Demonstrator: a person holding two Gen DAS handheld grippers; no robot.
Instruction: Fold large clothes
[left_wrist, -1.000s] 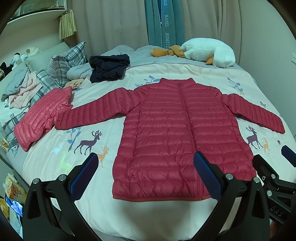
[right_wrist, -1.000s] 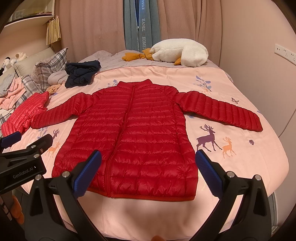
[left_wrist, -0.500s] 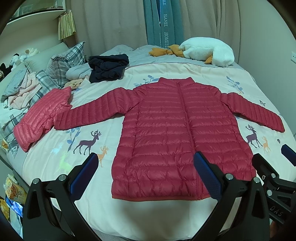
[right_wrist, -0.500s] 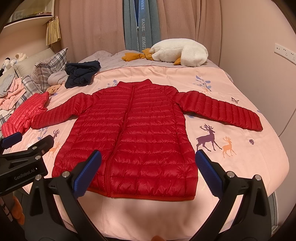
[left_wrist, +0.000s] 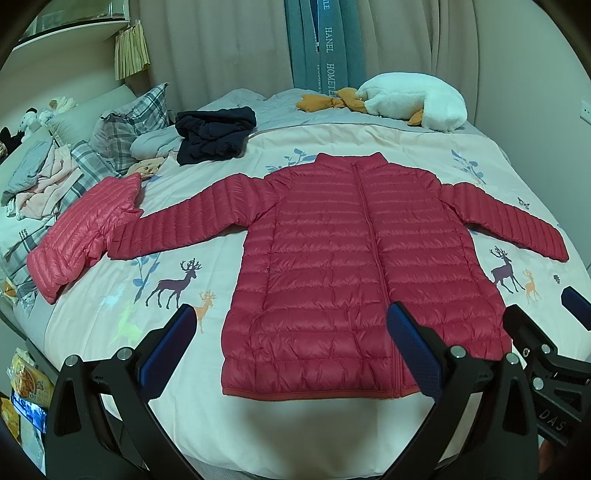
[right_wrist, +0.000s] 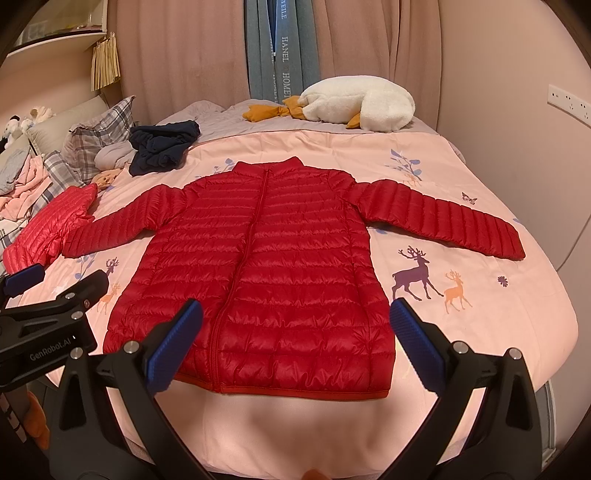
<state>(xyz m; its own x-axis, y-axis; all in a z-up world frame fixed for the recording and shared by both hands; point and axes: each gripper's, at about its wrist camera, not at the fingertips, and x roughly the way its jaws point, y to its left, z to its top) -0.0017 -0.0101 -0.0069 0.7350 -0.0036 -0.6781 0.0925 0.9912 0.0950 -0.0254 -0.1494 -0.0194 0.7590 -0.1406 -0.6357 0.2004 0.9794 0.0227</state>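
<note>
Nearest us, the left gripper and right gripper hover level over the foot of the bed, fingers wide apart and empty, their lower frames cut off by the picture edges. Beyond them the red jacket lies flat, zipped, sleeves spread. Farther left, a pink jacket lies partly folded, and the clothes heap by the pillows is hard to make out.

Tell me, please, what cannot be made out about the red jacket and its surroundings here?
- Red puffer jacket: underside hidden against the bedspread, both views.
- Left sleeve cuff: contact with the pink jacket unclear.
- Snack bags: cut off by the left view's edge.
- Curtain lettering: partly lost in folds.
</note>
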